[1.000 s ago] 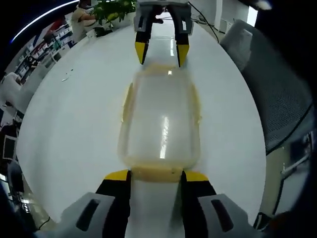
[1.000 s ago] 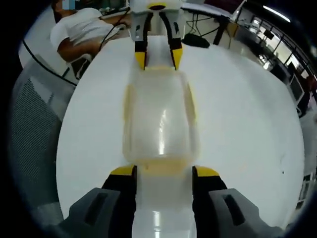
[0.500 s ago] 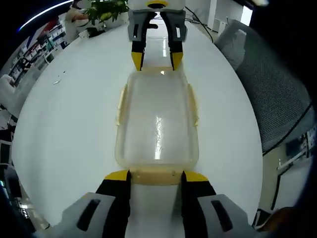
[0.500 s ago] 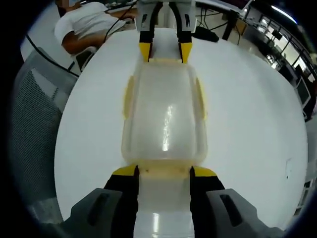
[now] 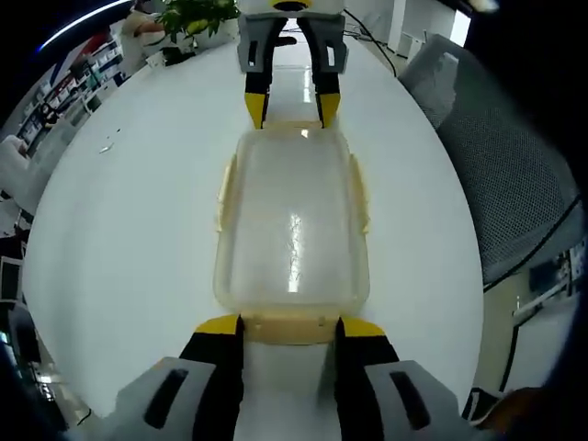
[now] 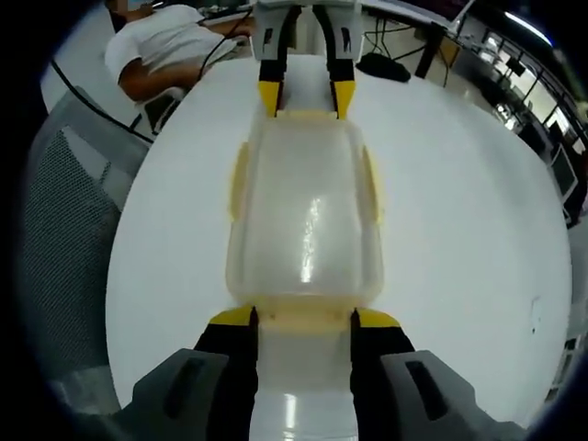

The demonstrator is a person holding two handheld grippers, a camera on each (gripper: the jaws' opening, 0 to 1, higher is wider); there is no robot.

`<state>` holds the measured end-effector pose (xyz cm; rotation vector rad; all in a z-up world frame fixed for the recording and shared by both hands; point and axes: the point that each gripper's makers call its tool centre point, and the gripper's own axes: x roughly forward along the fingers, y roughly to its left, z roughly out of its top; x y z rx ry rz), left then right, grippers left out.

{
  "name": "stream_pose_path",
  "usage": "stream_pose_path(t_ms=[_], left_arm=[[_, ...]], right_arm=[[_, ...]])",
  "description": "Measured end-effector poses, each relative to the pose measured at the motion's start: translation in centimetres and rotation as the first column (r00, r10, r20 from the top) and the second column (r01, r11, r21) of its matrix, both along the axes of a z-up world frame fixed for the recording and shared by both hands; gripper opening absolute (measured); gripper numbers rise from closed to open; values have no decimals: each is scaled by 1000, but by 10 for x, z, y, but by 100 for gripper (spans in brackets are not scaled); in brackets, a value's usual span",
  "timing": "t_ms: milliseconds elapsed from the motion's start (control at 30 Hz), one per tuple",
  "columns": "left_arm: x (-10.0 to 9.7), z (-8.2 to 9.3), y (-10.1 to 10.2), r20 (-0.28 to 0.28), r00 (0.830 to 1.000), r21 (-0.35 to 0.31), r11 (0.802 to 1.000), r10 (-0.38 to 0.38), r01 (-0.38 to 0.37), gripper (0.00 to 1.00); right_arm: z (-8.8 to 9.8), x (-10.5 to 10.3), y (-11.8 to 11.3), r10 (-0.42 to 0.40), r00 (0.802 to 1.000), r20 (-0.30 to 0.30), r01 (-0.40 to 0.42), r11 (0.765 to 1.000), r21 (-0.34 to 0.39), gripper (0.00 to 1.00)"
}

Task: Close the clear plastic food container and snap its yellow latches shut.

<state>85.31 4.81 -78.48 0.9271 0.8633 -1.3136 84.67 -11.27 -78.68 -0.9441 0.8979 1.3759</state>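
The clear rectangular plastic food container [image 5: 292,230] looks light and slippery; press its 2 yellow end latches [image 5: 287,324], where left gripper [image 5: 288,323] and right gripper [image 6: 303,317] jaws stand apart

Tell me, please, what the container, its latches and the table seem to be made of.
Container: clear, slightly cloudy plastic; the table shows through. Latches: pale yellow, apparently opaque plastic. Table: smooth glossy white, likely laminate; it mirrors ceiling lights.

Bright overhead light; glare streak on container lid [image 5: 294,253], white table [image 5: 129,230]; fisheye-bent edges, sharp centre.
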Motion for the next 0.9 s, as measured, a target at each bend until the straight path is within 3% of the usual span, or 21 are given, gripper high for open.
stream_pose_path(t_ms=[900], left_arm=[[-18, 57, -12, 53, 998, 16, 1000, -13, 12, 32]], right_arm=[[56, -17, -12, 9, 999, 37, -10, 999, 43, 36]])
